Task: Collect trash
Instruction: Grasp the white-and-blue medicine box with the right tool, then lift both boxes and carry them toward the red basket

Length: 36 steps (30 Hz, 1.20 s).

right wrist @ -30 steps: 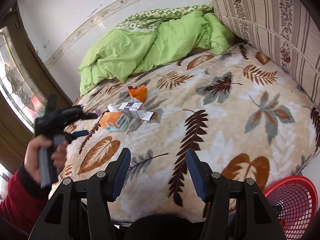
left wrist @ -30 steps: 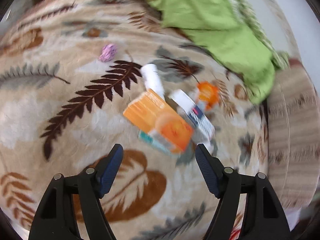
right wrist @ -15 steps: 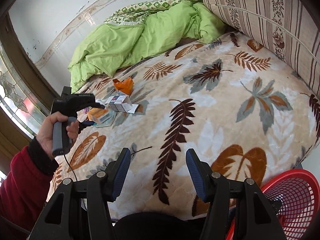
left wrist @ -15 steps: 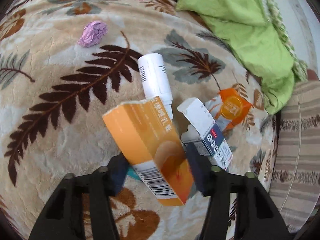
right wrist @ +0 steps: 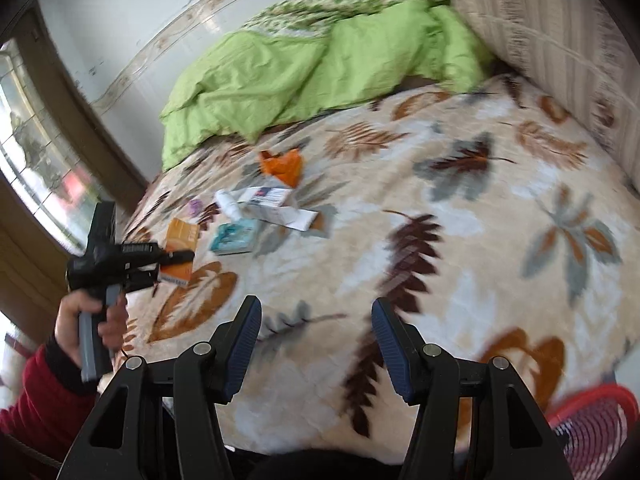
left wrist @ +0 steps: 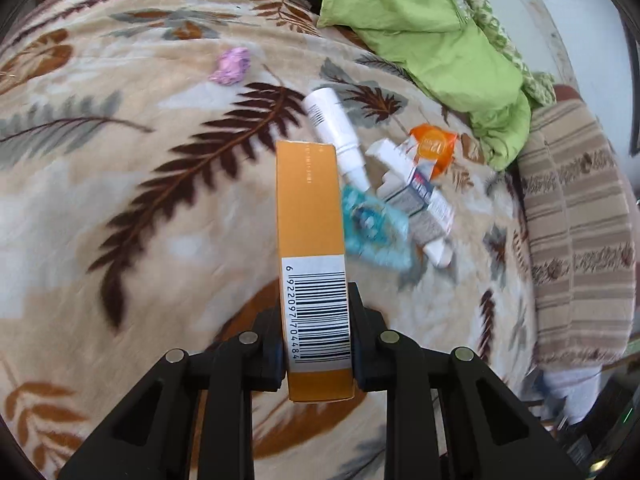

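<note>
Between the left tongs (left wrist: 316, 344): orange carton (left wrist: 310, 216), clamped at its barcode end, long axis running straight ahead of the tongs, far end raised clear of the bed blanket (left wrist: 120, 208). Pads pressed flat against both side faces of the carton.

Ahead and right of the left tongs, lying on the blanket:
- teal packet (left wrist: 374, 226), just beside the carton's right face; contact not determinable.
- white bottle (left wrist: 334, 132), lying on its side, nozzle end toward the tongs.
- white and blue box (left wrist: 416, 194), flap open, with a white tube at its near end.
- orange wrapper (left wrist: 434, 146), beyond the box, touching it.

Ahead and left of the left tongs: purple crumpled wad (left wrist: 231, 66), well apart from the other items.

Far ahead, right: green quilt (left wrist: 420, 20), bunched. Far right: striped cushion (left wrist: 580, 220).

Right tongs (right wrist: 316, 346): apart, nothing between the pads, hovering over the near part of the blanket. Ahead and left of the right tongs: left hand (right wrist: 86, 320) in a red sleeve (right wrist: 36, 396), gripping the left handle, with the carton visible at the left tongs. Same litter group farther ahead. Near right of the right tongs, low: red mesh basket (right wrist: 592, 420), partly cut off by the frame edge.
</note>
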Available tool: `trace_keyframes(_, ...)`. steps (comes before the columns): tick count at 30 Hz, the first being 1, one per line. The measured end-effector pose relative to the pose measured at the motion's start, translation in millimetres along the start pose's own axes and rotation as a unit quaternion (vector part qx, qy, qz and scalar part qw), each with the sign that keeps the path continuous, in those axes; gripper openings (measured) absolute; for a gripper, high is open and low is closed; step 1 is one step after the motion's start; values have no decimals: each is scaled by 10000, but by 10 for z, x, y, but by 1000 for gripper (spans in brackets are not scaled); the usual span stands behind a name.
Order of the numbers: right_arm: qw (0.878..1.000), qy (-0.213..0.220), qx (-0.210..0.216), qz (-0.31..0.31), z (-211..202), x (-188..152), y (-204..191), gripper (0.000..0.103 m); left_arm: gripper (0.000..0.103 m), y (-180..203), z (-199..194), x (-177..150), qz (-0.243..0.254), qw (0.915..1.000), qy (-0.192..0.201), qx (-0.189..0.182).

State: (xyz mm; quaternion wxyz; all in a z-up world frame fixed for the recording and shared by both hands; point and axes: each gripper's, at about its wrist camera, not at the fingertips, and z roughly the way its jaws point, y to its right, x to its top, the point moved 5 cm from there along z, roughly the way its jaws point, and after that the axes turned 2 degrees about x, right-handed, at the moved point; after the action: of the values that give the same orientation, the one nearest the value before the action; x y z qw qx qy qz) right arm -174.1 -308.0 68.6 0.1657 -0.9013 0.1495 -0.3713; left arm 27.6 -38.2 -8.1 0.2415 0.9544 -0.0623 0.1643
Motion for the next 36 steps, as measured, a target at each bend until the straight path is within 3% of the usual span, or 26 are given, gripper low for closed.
trace_keyframes(4, 9985, -302, 235, -390, 405, 266, -187, 61, 23, -103, -48, -187, 138, 9996, 113, 196)
trace_keyframes(13, 9839, -726, 76, -1629, 1627, 879, -569, 63, 23, -104, 0, -252, 335, 9979, 448, 335)
trace_keyframes(16, 9760, -770, -195, -2026, 1961, 980, -586, 63, 23, -124, 8, -269, 300, 9977, 522, 320)
trace_keyframes(22, 9648, -1172, -214, -2344, 2442, 997, -618, 63, 23, -119, 40, -298, 319, 9967, 661, 342)
trace_keyframes(30, 9747, -945, -342, -1997, 2230, 792, -629, 44, 24, -80, 71, -324, 511, 9938, 842, 511)
trace_keyframes(36, 9883, -512, -349, -1396, 1689, 527, -690, 43, 24, -37, 98, -340, 711, 9908, 915, 697)
